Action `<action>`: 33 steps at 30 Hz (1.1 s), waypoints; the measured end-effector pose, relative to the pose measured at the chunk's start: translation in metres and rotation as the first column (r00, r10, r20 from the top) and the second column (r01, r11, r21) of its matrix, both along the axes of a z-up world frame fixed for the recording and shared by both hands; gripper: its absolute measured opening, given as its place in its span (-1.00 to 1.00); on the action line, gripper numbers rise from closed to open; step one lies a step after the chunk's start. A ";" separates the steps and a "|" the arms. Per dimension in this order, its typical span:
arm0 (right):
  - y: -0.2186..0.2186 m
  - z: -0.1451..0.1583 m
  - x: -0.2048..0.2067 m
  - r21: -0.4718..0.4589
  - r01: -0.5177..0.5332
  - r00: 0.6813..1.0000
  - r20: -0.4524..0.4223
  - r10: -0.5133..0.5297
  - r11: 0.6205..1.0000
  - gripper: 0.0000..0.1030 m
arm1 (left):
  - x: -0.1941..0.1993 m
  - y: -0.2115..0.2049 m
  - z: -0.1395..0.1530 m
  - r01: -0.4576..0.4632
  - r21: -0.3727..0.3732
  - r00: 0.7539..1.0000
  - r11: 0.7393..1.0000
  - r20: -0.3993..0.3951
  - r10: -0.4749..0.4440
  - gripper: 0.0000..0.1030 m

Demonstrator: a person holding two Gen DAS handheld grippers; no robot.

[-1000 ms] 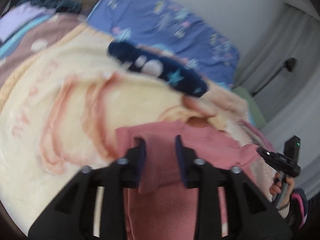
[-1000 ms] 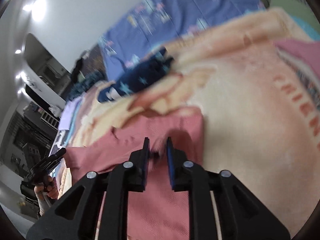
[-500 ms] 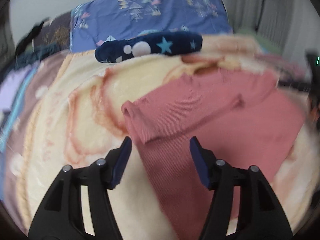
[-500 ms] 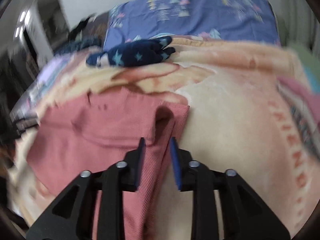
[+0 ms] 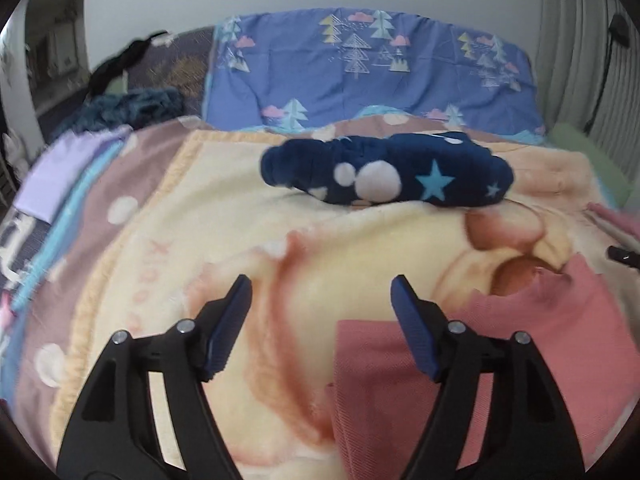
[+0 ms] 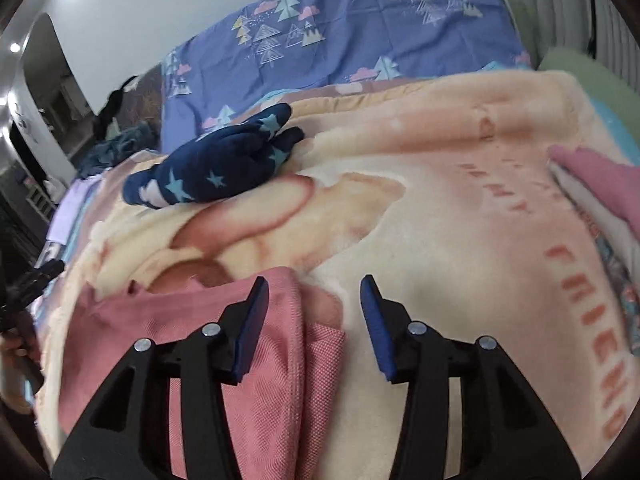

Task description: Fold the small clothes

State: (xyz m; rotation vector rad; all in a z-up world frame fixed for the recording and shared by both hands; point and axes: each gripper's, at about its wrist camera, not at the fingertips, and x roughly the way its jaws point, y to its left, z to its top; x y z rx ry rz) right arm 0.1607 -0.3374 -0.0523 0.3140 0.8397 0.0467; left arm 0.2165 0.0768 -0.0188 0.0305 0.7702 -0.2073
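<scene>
A pink ribbed garment lies folded on the cream blanket, at the lower right of the left wrist view. It also shows in the right wrist view, at lower left. My left gripper is open and empty, above the blanket just left of the garment. My right gripper is open and empty, over the garment's right edge, with its left finger above the cloth.
A rolled navy garment with stars lies farther back on the blanket, also in the right wrist view. A blue tree-print pillow stands behind. Another pink cloth lies at the right edge. Dark clothes sit back left.
Both grippers have let go of the pink garment and opened wide. The garment now lies on the blanket. The left gripper has shifted left of it.
</scene>
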 end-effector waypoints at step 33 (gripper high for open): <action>-0.018 -0.028 0.026 0.298 -0.079 0.995 -0.031 0.092 0.951 -0.15 | 0.026 -0.020 -0.057 0.100 -0.101 0.980 0.990 -0.162 -0.115 -0.37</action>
